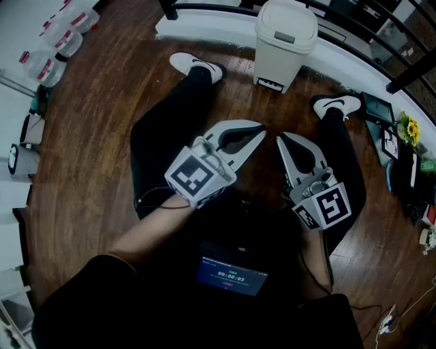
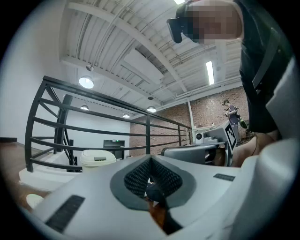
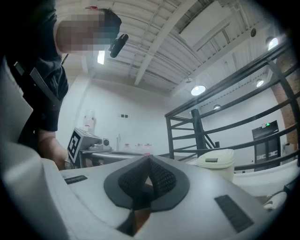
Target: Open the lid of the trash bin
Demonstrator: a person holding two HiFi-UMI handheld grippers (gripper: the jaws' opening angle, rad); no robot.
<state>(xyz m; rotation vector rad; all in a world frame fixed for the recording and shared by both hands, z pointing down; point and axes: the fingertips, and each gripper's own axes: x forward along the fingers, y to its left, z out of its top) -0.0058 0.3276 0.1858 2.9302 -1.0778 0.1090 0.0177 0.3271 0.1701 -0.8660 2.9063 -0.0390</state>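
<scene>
- Presently, the trash bin (image 1: 286, 51) stands upright on the wooden floor (image 1: 102, 116), at the far end of the seated person's spread legs and between the two shoes. Its lid (image 1: 287, 19) is down and untouched.
- Left claw (image 1: 261, 131): pressed together at the tips with nothing between them, held above the lap and well apart from the bin. In the left gripper view the meshed pads (image 2: 138, 176) meet at a point.
- Right claw (image 1: 279, 140): likewise pressed together and empty, just beside the left one. In the right gripper view the bin sits off to the right of the tips.
- Step in hand (a judgement): the approach to the bin, not yet begun.
- Method (a judgement): carry one claw forward, square to the bin's front, and aim for the grey tab (image 1: 285, 37) on the lid. This is the likeliest place to press or lift.
- Precaution (a judgement): the bin looks light and may slide on the smooth floor, so steady its body with the other claw. Move the lid slowly along its hinge arc.
- Hard to make out: where the hinge lies, and whether the grey tab is a latch, a push plate or a handle.
- The dark part at the bin's base (image 1: 270, 84) may be a pedal; this cannot be told.
- Both gripper views show only the bin's upper part, the rest being hidden behind the claw bodies.
</scene>
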